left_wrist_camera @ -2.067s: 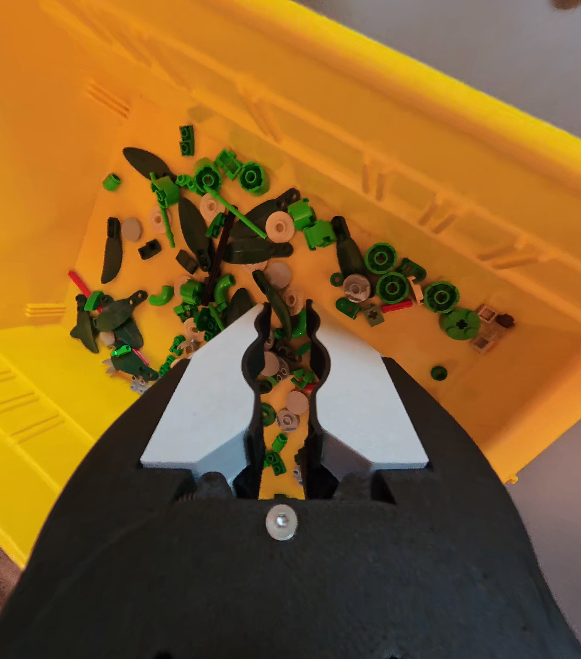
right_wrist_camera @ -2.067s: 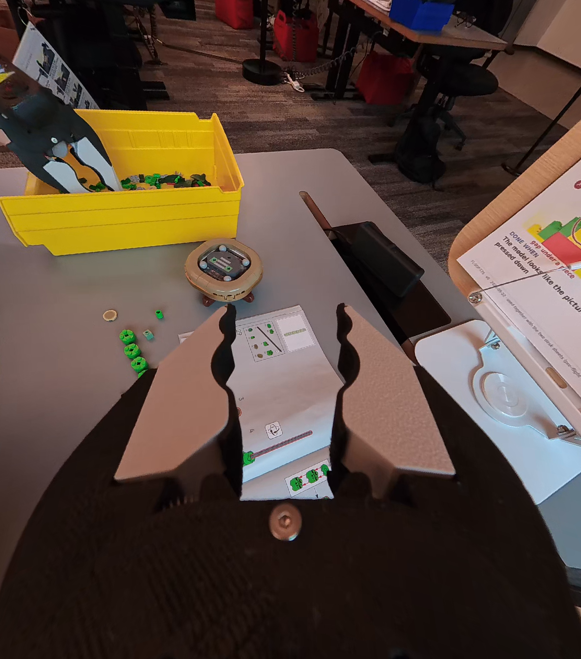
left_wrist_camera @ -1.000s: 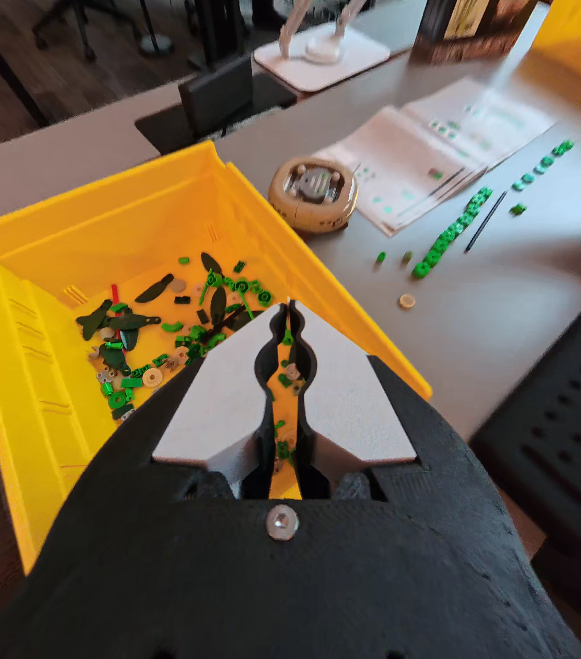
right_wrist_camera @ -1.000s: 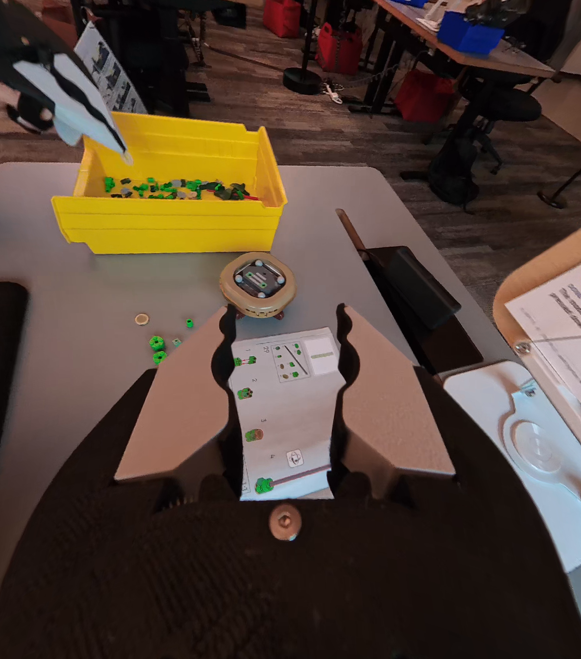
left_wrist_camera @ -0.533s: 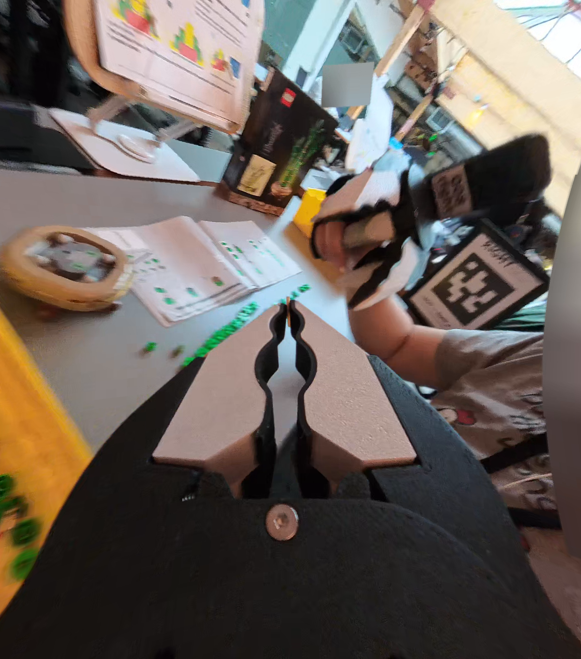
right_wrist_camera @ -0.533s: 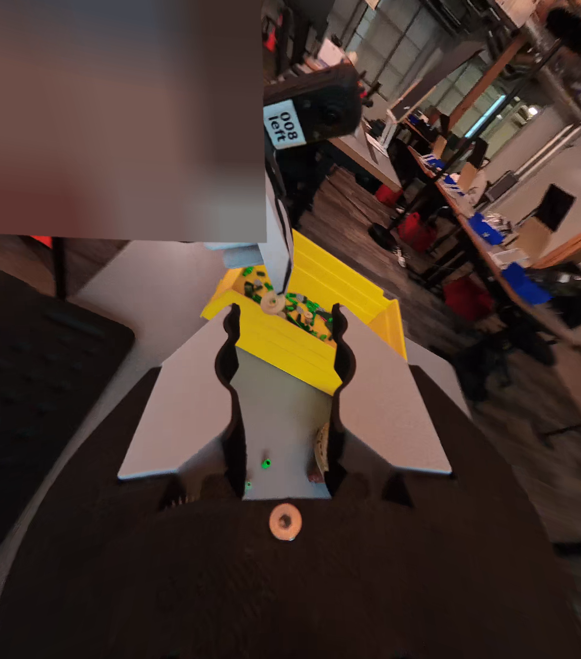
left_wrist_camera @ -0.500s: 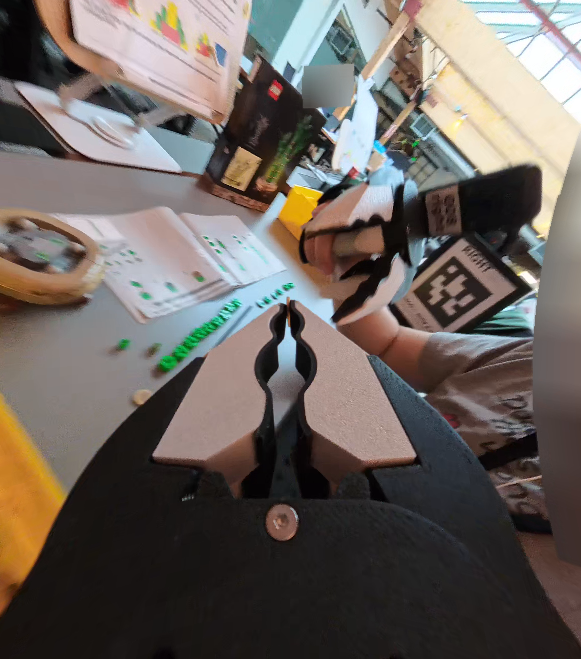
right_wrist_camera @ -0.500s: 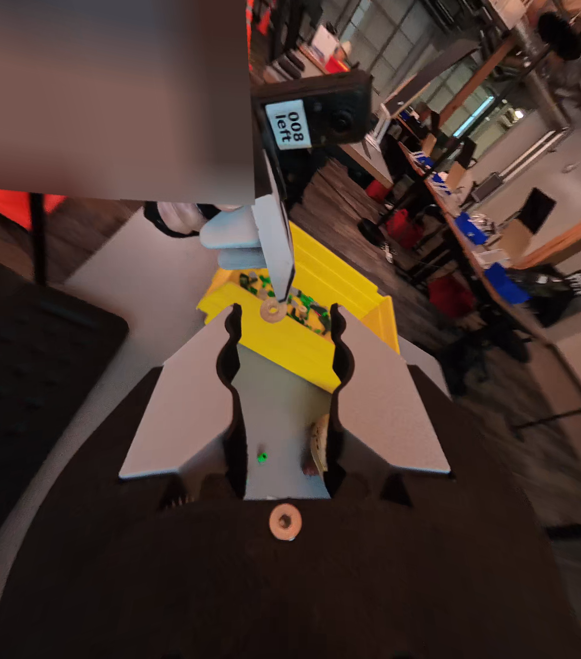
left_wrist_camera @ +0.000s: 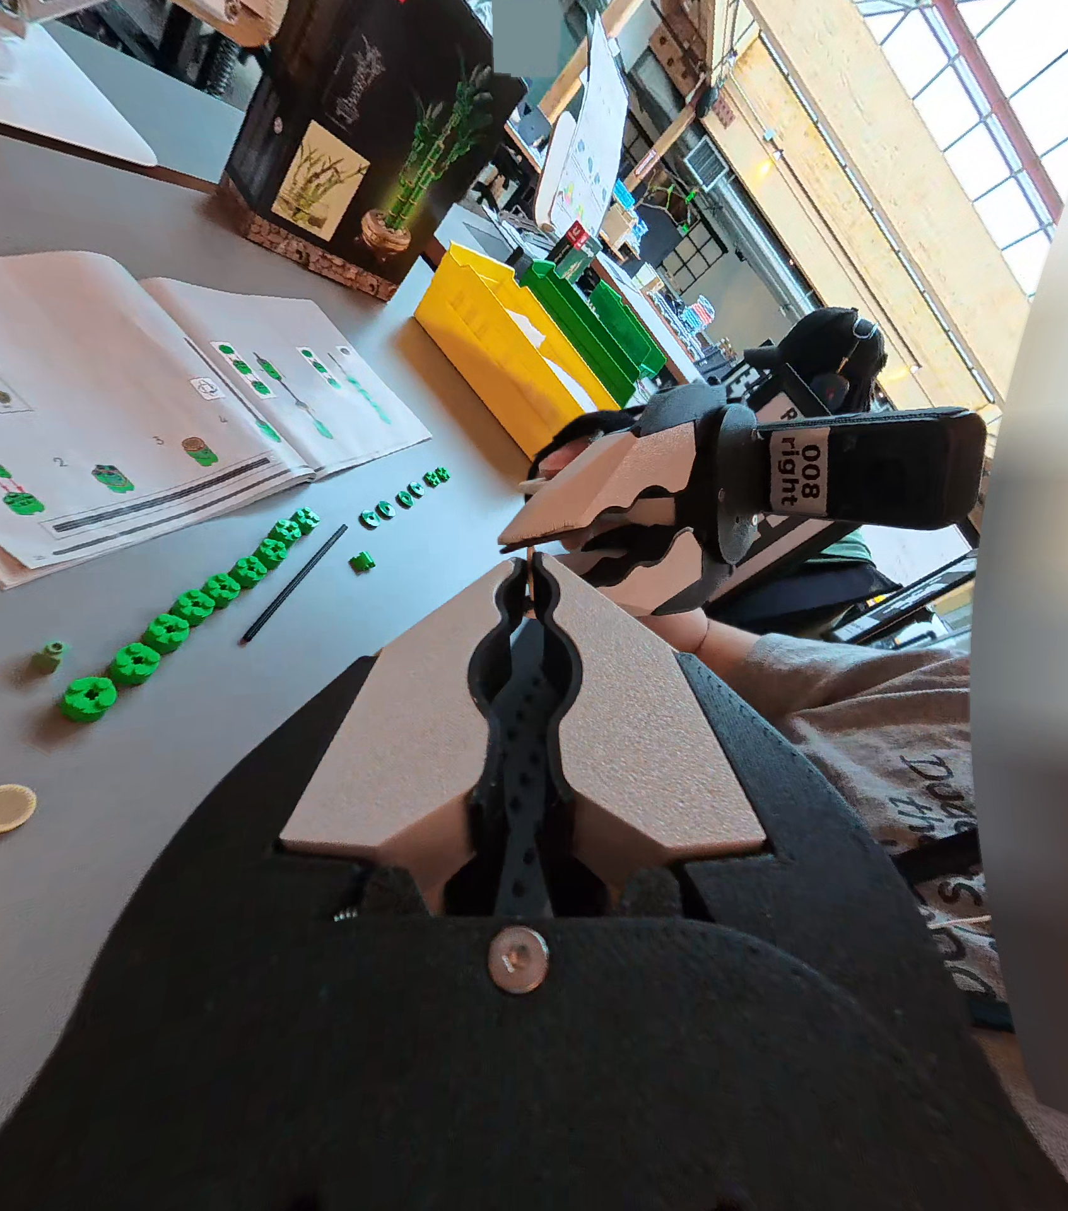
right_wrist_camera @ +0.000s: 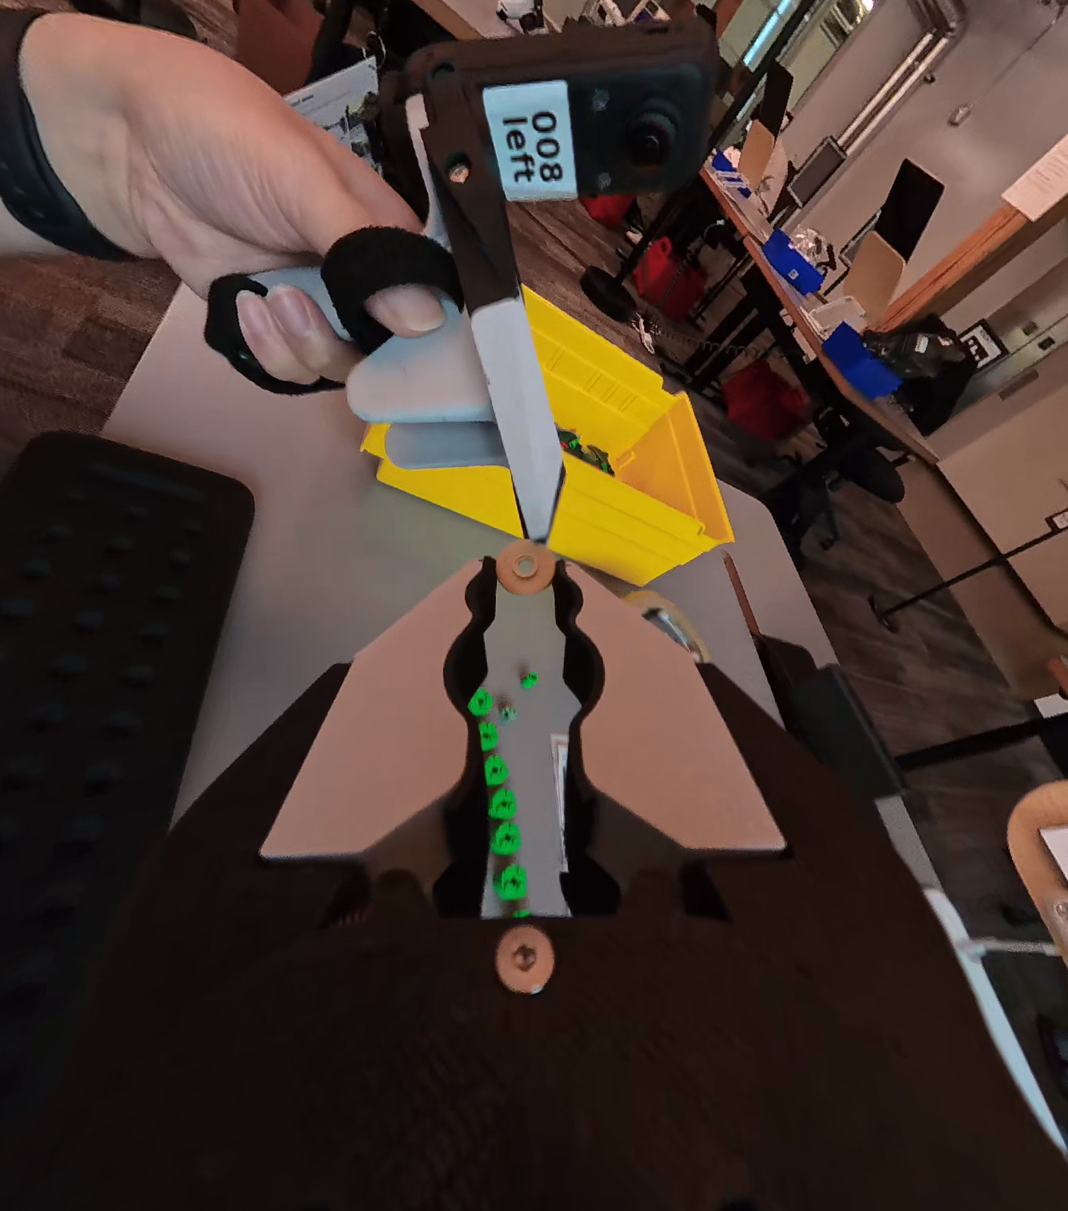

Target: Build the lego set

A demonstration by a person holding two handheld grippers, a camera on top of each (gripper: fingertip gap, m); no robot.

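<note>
Grippers had closed the gap since half a second earlier: the left gripper (right_wrist_camera: pixel 534 547) and right gripper (right_wrist_camera: pixel 523 576) now met tip to tip above the grey table (left_wrist_camera: pixel 144 819). The right one, wide apart before, had narrowed onto the tan round plate (right_wrist_camera: pixel 523 567), though whether it had fully gripped the plate I could not tell, while the left pinched the plate's upper edge, jaws nearly together. Only the right wrist view showed the plate's face and the yellow bin (right_wrist_camera: pixel 623 511) of pieces behind; the left wrist view saw the plate edge-on. That view alone showed the open instruction booklet (left_wrist_camera: pixel 125 406), one black rod (left_wrist_camera: pixel 294 584), a row of nine green round bricks (left_wrist_camera: pixel 193 606) and one tan disc (left_wrist_camera: pixel 2 808).
</note>
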